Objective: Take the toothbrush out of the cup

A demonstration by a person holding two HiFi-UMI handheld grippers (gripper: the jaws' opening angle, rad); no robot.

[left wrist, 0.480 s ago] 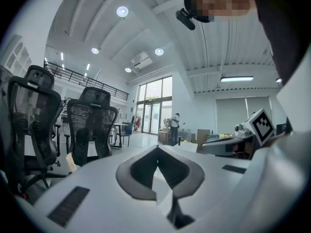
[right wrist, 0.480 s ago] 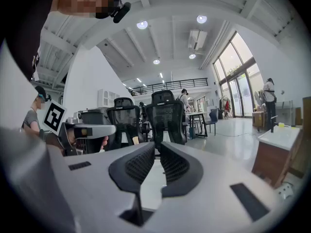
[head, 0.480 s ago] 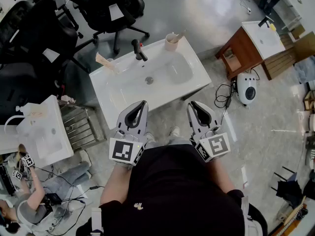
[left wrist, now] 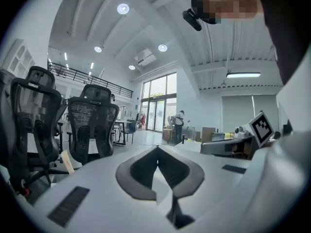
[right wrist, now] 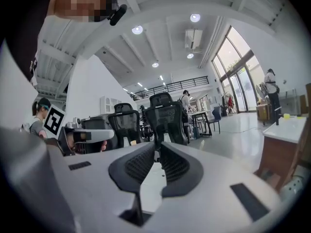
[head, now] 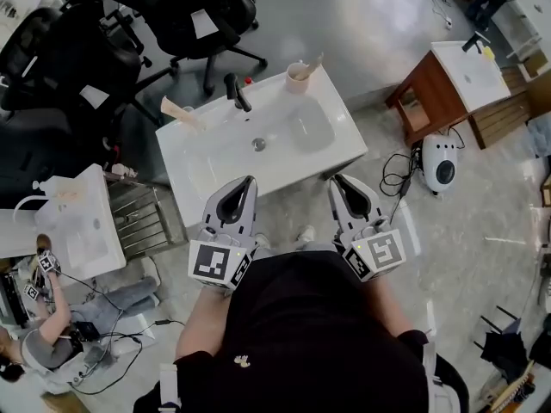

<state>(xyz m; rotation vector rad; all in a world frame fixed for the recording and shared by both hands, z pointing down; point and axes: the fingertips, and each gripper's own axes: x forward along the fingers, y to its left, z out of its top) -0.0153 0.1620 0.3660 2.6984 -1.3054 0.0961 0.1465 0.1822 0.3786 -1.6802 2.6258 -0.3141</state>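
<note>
A pale cup (head: 298, 76) stands at the far right corner of the white sink top (head: 349, 140), with a toothbrush (head: 316, 61) leaning out of it to the right. Both grippers hover side by side in front of the sink's near edge, well short of the cup. The left gripper (head: 248, 181) is shut with nothing in it, and its jaws meet at a point in the left gripper view (left wrist: 157, 150). The right gripper (head: 337, 181) is shut and empty too, its ribbed pads together in the right gripper view (right wrist: 156, 153).
A black faucet (head: 235, 90) rises at the basin's back edge. A beige stick-like thing (head: 176, 108) sits at the sink's far left corner. Office chairs (head: 185, 7) stand behind. A wooden cabinet (head: 435, 84), a white device (head: 441, 169) with cables, and a smaller basin (head: 73, 222) flank the sink.
The head view has shifted slightly, so the sink and cabinet sit a little differently in the picture. Both grippers stay shut in about the same place.
</note>
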